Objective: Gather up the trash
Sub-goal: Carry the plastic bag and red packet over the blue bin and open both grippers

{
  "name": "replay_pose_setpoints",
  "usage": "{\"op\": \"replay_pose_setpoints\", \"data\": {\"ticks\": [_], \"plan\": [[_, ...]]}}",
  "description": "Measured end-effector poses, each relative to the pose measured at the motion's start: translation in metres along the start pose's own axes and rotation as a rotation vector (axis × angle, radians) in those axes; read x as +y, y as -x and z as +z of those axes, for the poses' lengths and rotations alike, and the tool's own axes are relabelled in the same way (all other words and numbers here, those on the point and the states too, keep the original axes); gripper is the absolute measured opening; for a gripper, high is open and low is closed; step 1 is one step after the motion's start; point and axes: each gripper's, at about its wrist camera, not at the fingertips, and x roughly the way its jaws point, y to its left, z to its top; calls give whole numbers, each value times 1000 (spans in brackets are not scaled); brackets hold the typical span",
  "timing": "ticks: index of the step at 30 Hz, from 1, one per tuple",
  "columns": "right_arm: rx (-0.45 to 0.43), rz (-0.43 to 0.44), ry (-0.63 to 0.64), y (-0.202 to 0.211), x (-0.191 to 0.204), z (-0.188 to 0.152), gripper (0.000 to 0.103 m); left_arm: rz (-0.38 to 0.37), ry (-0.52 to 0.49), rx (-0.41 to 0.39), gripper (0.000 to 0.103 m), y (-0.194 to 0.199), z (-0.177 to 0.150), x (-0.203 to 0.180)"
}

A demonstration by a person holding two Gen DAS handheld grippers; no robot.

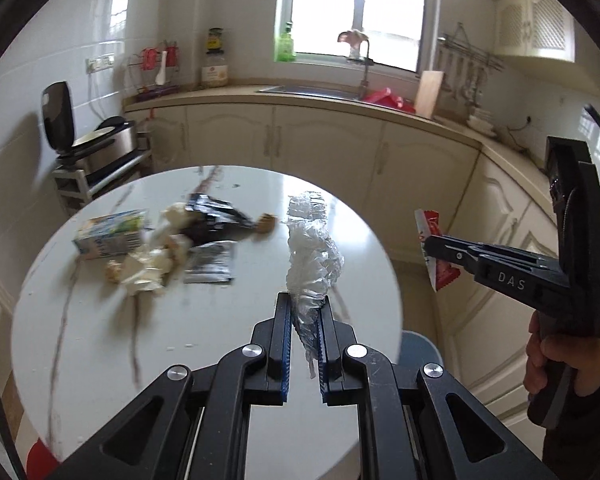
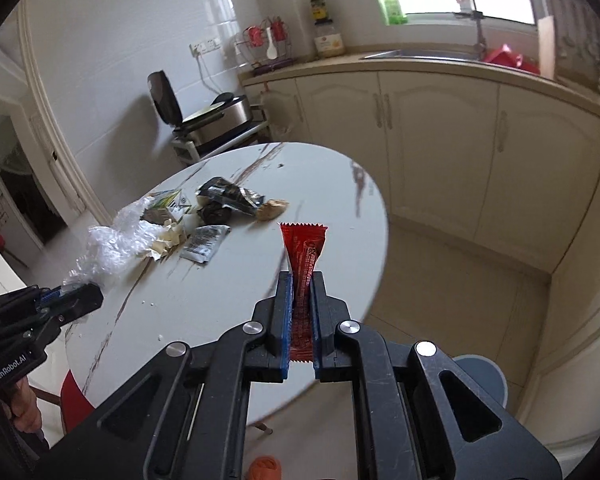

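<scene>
left claw (image 1: pixel 305 300) | clamps clear plastic wrap (image 1: pixel 312 248) | table trash (image 1: pixel 160 240) blurred

Daylight from blown-out window (image 1: pixel 356 8); glare on round table (image 1: pixel 100 340); motion blur, fisheye bending, dark corners.

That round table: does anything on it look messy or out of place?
Yes. A heap of litter lies on the round table: a crushed milk carton, a torn black wrapper, crumpled paper, a silver sachet and a bitten bread piece.
</scene>
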Motion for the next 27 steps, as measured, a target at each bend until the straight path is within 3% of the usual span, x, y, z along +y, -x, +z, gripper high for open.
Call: {"op": "replay_pose_setpoints", "data": {"ticks": [6,13,19,27], "plan": [[-35,-109,-148,40,-93,-33,8,-138,-113,91,7,-54,9,-91],[-1,-274,-293,42,-187,-76,8,-241,-216,234,7,-141,3,-177],[61,-369,-384,18,-248,-107,9,-287,-278,384,7,-234,-7,-216],[114,-377,-469,-14,-298,-133,9,-307,-319,480,15,-324,-6,-240]]}}
